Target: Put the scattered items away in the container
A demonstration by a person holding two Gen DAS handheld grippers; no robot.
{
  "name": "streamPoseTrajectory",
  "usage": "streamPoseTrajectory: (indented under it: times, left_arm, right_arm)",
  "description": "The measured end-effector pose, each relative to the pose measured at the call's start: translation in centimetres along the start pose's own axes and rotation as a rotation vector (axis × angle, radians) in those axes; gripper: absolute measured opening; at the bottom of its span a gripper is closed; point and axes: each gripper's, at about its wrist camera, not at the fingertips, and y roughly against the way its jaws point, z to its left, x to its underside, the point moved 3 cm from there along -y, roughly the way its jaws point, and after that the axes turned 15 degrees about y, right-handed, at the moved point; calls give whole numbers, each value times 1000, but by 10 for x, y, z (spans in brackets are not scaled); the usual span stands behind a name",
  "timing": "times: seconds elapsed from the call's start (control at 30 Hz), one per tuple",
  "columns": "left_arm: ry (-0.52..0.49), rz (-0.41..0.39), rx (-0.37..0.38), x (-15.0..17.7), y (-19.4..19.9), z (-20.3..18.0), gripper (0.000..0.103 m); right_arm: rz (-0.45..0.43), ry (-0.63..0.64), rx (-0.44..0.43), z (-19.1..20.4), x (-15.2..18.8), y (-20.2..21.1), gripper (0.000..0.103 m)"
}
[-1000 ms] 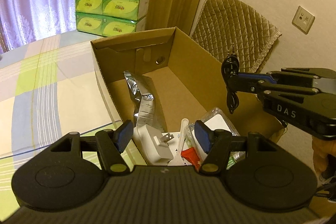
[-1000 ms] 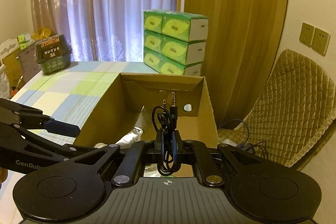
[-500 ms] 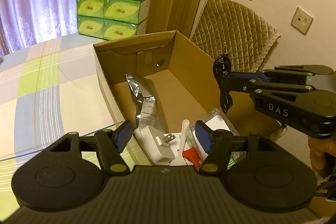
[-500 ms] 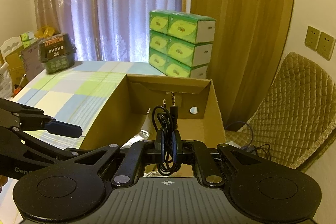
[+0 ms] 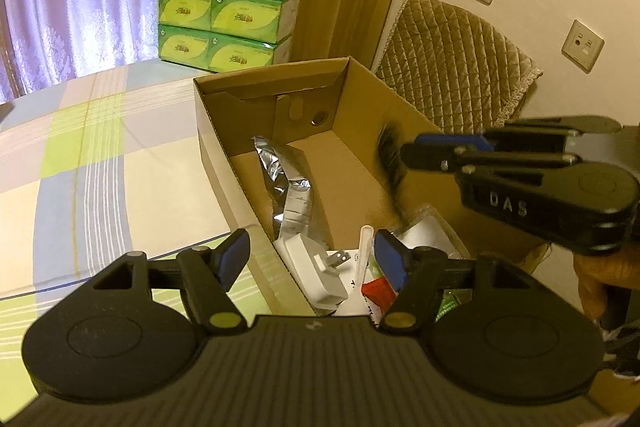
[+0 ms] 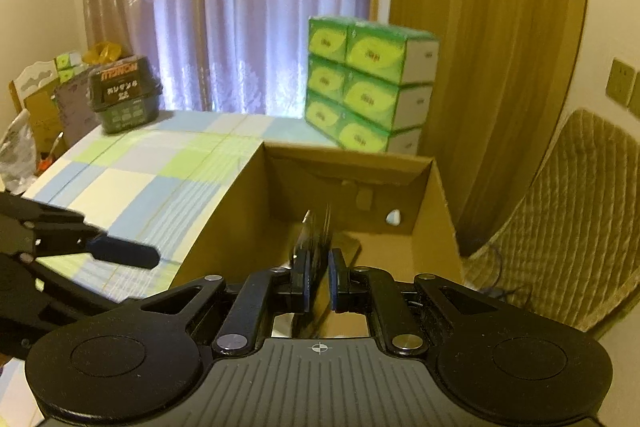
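Note:
An open cardboard box [image 5: 224,131] [image 6: 240,211] stands on the table's right end. It holds a silver foil pouch [image 5: 288,187], a white charger plug [image 5: 316,267], a clear plastic pack [image 5: 424,231] and a red item [image 5: 378,287]. My left gripper [image 5: 312,251] is open and empty above the box's near end. My right gripper [image 5: 412,151] [image 6: 319,283] reaches over the box from the right, its jaws slightly parted. The black audio cable [image 5: 390,163] [image 6: 316,235] is a motion-blurred streak at its fingertips, above the box floor.
A stack of green tissue packs [image 5: 224,7] [image 6: 368,83] stands behind the box. A quilted chair [image 5: 452,67] is against the wall on the right. The checked tablecloth [image 5: 100,167] spreads left, with a dark box [image 6: 124,91] at its far corner. A hand [image 5: 600,279] holds the right gripper.
The right gripper moved further in over the box and its jaws parted. The cable, held sharp and upright before, now shows as a blurred streak slipping down.

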Motion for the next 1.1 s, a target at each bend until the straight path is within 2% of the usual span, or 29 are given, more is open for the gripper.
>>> streamPoseTrajectory:
  times: [0.03, 0.07, 0.13, 0.2, 0.7, 1.03, 1.1]
  left_arm:
    - [0, 0, -1, 0, 0, 0, 64]
    - [0, 0, -2, 0, 0, 0, 64]
    - [3, 0, -2, 1, 1, 3, 64]
    - [5, 0, -1, 1, 2, 4, 65]
    - [-1, -16, -6, 8, 19, -5, 71]
    - [3, -44, -12, 24, 43, -21, 99]
    - [-1, -52, -21, 29, 49, -25, 101]
  right_arm:
    - [-4, -11, 4, -2, -1, 0, 11]
    - [-8, -22, 6, -4, -1, 1, 37]
    - [-24, -40, 23, -8, -1, 3, 81]
    - [-46, -47, 25, -9, 0, 8, 81]
    - [-35, -96, 56, -12, 15, 40, 81]
    - [-14, -135, 72, -7, 25, 77, 81]
    - [-11, -143, 74, -5, 27, 85, 81]
